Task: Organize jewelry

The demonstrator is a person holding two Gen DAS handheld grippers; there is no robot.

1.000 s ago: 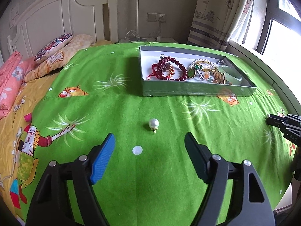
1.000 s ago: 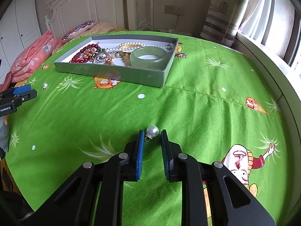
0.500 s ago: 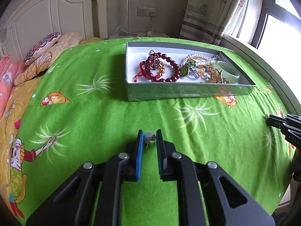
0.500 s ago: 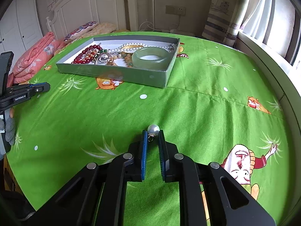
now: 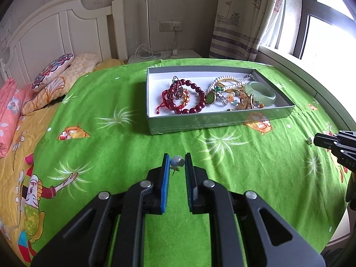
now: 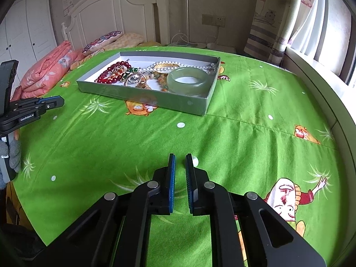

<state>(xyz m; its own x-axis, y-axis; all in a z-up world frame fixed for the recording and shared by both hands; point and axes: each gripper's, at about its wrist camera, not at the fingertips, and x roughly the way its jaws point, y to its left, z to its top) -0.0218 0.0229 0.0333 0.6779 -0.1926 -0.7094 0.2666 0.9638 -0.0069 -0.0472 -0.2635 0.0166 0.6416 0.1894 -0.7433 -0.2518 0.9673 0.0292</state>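
Between L gripper (image 5: 177, 163) pads, clenched: small white pearl pendant (image 5: 177, 162), off green bedsheet (image 5: 111, 155), grey cardboard jewelry box (image 5: 222, 122) dead ahead. R gripper (image 6: 180, 162) near-closed on nothing; second pearl (image 6: 195, 161) just outside R-side pad, on sheet.

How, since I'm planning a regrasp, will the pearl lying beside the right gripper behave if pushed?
The pearl looks round and glossy, so it will probably roll or squirt sideways off the jaws of the right gripper. The soft green bedspread should damp any rolling somewhat. It looks small, so it is likely light.
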